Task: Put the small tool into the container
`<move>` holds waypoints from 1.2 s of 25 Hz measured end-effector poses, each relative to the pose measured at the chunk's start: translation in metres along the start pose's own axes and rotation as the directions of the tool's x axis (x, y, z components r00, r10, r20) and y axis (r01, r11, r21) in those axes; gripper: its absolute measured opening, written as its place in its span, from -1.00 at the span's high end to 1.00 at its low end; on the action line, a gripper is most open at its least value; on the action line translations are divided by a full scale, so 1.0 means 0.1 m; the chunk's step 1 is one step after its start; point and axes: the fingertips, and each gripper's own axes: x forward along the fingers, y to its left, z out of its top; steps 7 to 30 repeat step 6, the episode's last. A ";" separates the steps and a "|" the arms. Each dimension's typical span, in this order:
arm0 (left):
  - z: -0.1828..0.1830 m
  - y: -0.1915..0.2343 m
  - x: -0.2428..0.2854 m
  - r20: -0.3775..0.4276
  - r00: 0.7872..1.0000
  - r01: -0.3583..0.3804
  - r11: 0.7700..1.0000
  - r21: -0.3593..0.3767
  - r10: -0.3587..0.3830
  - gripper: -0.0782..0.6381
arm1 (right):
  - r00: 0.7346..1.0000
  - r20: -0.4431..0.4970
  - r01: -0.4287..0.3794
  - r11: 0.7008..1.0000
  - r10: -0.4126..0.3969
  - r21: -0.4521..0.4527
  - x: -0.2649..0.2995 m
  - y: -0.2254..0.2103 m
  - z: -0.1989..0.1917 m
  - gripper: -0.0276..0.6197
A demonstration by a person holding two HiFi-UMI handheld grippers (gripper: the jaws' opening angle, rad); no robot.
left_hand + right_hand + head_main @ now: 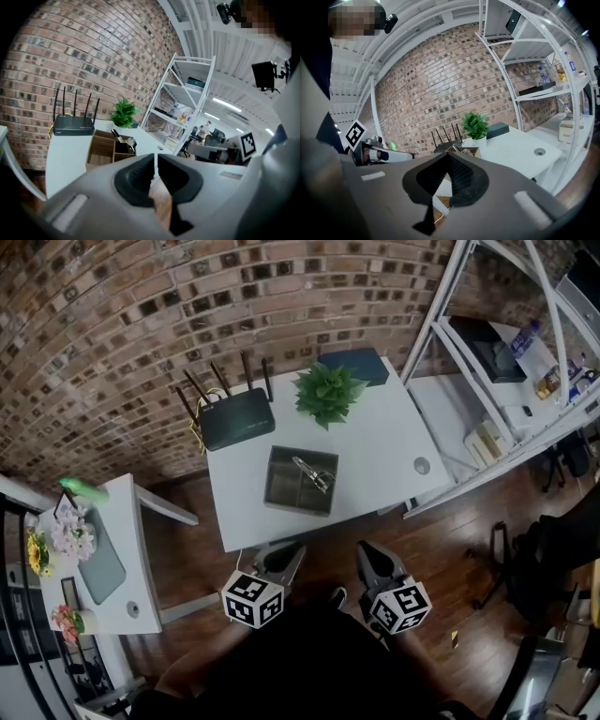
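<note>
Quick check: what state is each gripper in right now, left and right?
Left gripper: closed, nothing between its jaws.
Right gripper: closed, nothing between its jaws.

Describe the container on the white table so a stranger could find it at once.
Start at the white table against the brick wall. Near its front edge, in front of the black router and the green plant, sits the container. It is the only open, compartmented box there, with a metal tool lying inside.
</note>
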 end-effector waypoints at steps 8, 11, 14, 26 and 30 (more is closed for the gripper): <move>-0.04 0.01 0.04 -0.014 1.000 0.003 1.000 -0.004 -0.003 0.72 | 1.000 -0.007 0.006 1.000 -0.006 0.009 -0.01 -0.03 -0.05 0.88; -0.04 0.01 0.04 -0.014 1.000 0.003 1.000 -0.004 -0.003 0.72 | 1.000 -0.007 0.006 1.000 -0.006 0.009 -0.01 -0.03 -0.05 0.88; -0.04 0.01 0.04 -0.014 1.000 0.003 1.000 -0.004 -0.003 0.72 | 1.000 -0.007 0.006 1.000 -0.006 0.009 -0.01 -0.03 -0.05 0.88; -0.04 0.01 0.04 -0.014 1.000 0.003 1.000 -0.004 -0.003 0.72 | 1.000 -0.007 0.006 1.000 -0.006 0.009 -0.01 -0.03 -0.05 0.88; -0.04 0.01 0.04 -0.014 1.000 0.003 1.000 -0.004 -0.003 0.72 | 1.000 -0.007 0.006 1.000 -0.006 0.009 -0.01 -0.03 -0.05 0.88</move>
